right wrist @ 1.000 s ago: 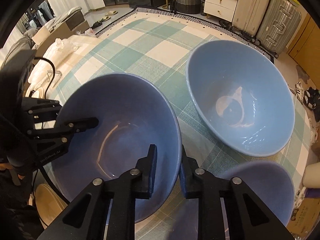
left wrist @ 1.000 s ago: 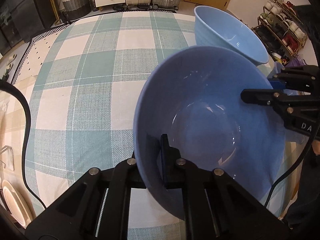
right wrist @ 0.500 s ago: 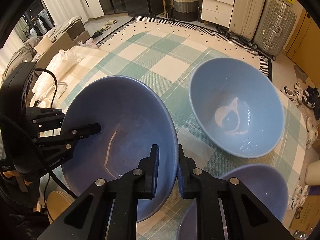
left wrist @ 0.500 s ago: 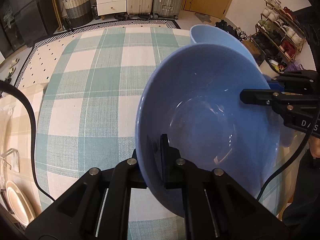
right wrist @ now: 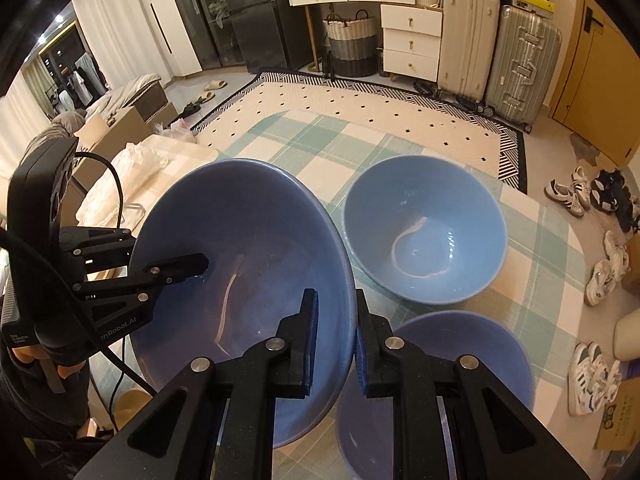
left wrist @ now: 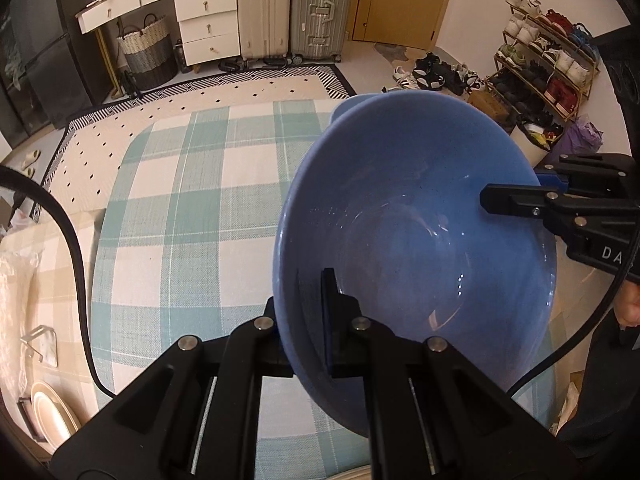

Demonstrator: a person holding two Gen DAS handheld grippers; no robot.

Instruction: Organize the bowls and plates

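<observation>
Pinching opposite rims of the tilted dark bowl [right wrist: 248,280], the left gripper [left wrist: 308,320] and right gripper [right wrist: 336,340] hold it above the tablecloth [left wrist: 180,216], with the empty pale bowl [right wrist: 424,236] at two o'clock, nearer the right.

Held bowl [left wrist: 420,240]: we see a deep periwinkle blue, glossy inside.
Far bowl [right wrist: 426,236]: we see a lighter sky blue, with a pale pinkish glare ring at its bottom.
Near bowl [right wrist: 436,364]: we see periwinkle blue, like the held one.
Tablecloth [left wrist: 192,216]: we see a check of pale teal and white.
Rug [right wrist: 360,108]: we see cream with small black diamonds and a black-and-white striped border.
Grippers [left wrist: 310,312] [right wrist: 336,336]: we see black, with blue pads on the right one.
Plate [left wrist: 52,416]: we see cream.
</observation>
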